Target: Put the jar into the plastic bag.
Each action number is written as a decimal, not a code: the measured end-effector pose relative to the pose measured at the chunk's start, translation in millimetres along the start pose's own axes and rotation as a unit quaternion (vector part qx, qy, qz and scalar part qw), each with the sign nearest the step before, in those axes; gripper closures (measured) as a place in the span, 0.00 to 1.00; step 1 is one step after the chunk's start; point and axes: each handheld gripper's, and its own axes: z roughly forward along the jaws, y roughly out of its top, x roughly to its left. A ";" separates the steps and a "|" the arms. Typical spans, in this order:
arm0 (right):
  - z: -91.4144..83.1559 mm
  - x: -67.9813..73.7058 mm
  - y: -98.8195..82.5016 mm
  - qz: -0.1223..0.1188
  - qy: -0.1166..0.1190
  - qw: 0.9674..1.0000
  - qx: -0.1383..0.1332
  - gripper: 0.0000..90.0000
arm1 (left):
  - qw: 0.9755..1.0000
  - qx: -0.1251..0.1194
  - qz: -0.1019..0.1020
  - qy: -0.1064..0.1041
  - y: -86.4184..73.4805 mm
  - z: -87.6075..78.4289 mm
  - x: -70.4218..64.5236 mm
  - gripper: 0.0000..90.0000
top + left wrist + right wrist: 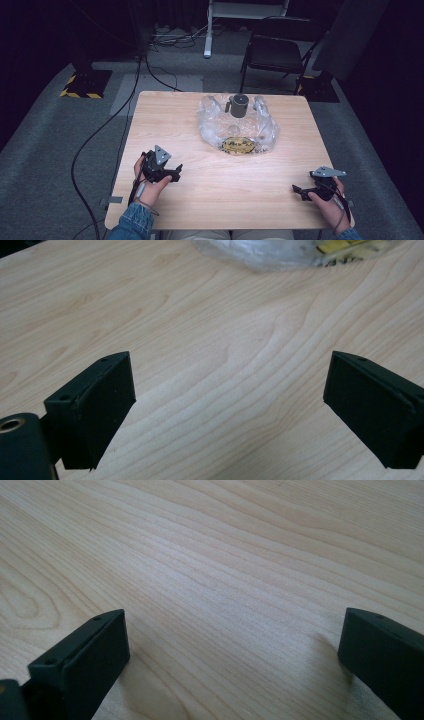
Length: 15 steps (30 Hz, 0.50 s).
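A pale wooden bench (200, 200) with wavy grain stands on grey carpet. On its far half, in the upper middle of the frame, lies a crumpled clear plastic bag (212, 127) — a dark grey mug (239, 105) stands on its far part, and something yellow with dark markings (237, 145) shows at its near edge.
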 end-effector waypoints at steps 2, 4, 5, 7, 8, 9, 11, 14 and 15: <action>0.0 0.0 0.0 0.000 0.000 1.000 0.000 0.00 | 1.000 0.005 -0.003 -0.003 -5.7 1.6 0.7 0.08; 0.0 0.0 0.0 0.000 0.000 1.000 0.000 0.00 | 1.000 0.011 -0.008 -0.003 -12.1 4.6 1.7 0.08; 0.0 0.0 0.0 0.000 0.000 1.000 0.000 0.00 | 1.000 0.016 -0.011 -0.004 -15.2 6.1 2.4 0.08; 0.0 0.0 0.0 0.000 0.000 1.000 0.000 0.00 | 1.000 0.024 -0.016 -0.005 -21.0 9.2 3.5 0.08; 0.0 0.0 0.0 0.000 0.000 1.000 0.000 0.00 | 0.999 0.027 -0.017 -0.005 -23.6 10.3 4.1 0.08; 0.0 0.0 0.0 0.000 0.000 1.000 0.000 0.00 | 0.999 0.029 -0.019 -0.006 -25.9 11.4 4.6 0.08; 0.0 0.0 0.0 0.000 0.000 1.000 0.000 0.00 | 0.999 0.034 -0.024 -0.007 -30.5 13.9 5.5 0.08; 0.0 0.0 0.0 0.000 0.000 1.000 0.000 0.00 | 0.999 0.044 -0.028 -0.007 -36.5 17.1 8.6 0.08; 0.0 0.0 0.0 0.000 0.000 1.000 0.000 0.00 | 0.998 0.047 -0.031 -0.007 -38.7 18.4 10.0 0.08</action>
